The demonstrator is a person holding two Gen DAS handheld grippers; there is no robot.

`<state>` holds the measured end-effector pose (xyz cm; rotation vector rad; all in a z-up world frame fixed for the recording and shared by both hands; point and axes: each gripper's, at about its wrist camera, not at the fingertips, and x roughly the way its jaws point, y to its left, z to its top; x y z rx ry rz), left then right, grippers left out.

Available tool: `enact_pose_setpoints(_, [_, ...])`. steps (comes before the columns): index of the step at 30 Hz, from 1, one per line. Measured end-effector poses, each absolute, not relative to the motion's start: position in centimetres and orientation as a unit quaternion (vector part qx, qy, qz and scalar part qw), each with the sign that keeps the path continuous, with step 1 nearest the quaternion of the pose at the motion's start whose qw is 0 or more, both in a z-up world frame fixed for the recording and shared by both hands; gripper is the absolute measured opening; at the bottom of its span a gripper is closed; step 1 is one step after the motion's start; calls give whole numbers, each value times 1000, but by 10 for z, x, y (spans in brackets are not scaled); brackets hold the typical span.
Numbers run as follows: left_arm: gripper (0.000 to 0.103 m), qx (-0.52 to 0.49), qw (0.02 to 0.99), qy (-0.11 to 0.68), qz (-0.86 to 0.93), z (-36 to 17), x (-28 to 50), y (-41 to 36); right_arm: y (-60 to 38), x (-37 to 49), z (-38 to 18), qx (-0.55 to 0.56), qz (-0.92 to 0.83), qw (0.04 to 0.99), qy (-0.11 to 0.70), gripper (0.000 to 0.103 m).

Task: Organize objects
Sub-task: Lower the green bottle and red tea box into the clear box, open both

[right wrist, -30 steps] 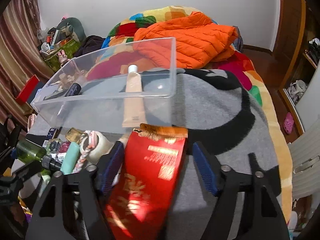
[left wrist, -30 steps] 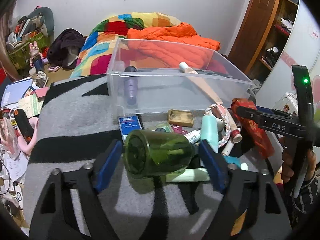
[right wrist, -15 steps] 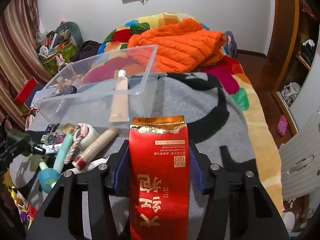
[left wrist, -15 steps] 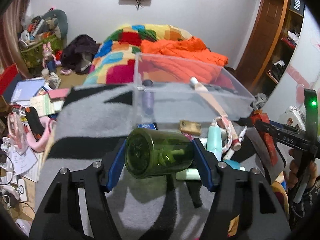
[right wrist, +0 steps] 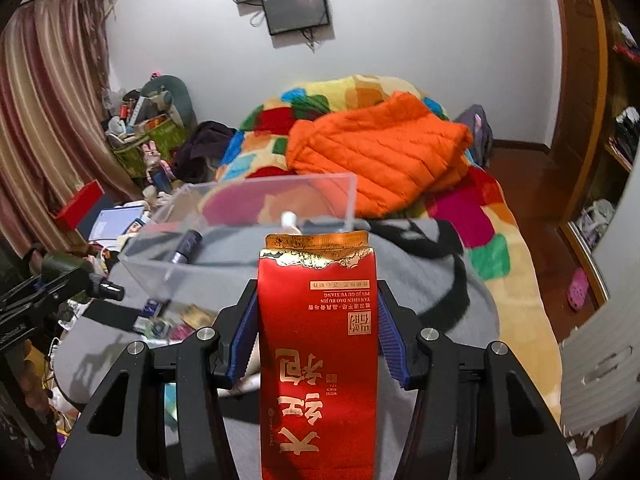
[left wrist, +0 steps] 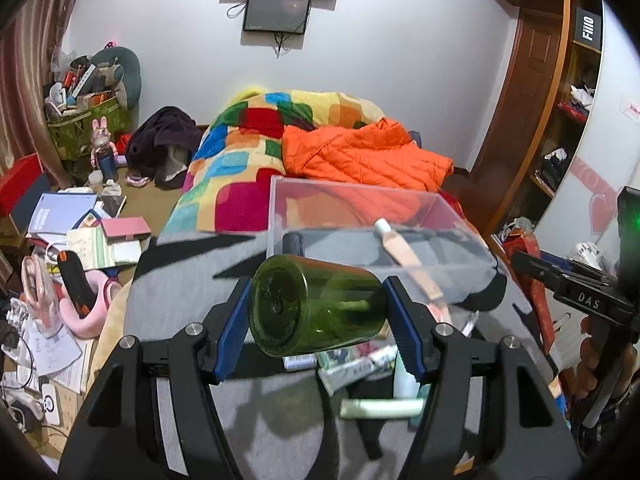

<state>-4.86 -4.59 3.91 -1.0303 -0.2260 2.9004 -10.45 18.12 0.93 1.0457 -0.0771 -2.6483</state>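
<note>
Got my left gripper [left wrist: 316,322] clamped on the green bottle [left wrist: 316,310], lying sideways. Right gripper [right wrist: 318,330] squeezes the red packet [right wrist: 318,344], clear bin [right wrist: 256,220] just beyond.

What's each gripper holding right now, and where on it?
Left gripper: green bottle, clamped across its body, lying sideways. Right gripper: red pouch, pinched at its two side edges, mid-height.

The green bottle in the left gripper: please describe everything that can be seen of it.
The green bottle looks like dark, see-through glass. It lies sideways between the blue pads of the left gripper, base toward the camera. The right wrist view shows its dark capped neck. It hangs above the grey blanket, before the clear box.
</note>
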Motion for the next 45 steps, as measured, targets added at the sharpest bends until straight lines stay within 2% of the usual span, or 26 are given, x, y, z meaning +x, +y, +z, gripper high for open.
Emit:
enact_pose_setpoints(11, [64, -345, 19, -56, 937, 43, -108, -36, 144, -153, 22, 362, -912, 191, 5, 50])
enact_pose_setpoints(23, [64, -392, 22, -54, 918, 13, -161, -26, 116, -219, 7, 393, -901, 175, 56, 50])
enact_pose_setpoints(36, [64, -426, 45, -37, 903, -9, -170, -13, 86, -225, -37, 451, -860, 218, 101, 51])
enact_pose_setpoints(41, [65, -420, 48, -33, 906, 0, -162, -12, 96, -221, -32, 454, -859, 218, 91, 52])
enact_pose_setpoints(45, [70, -404, 46, -29, 913, 13, -150, -12, 106, -207, -12, 430, -872, 215, 87, 58])
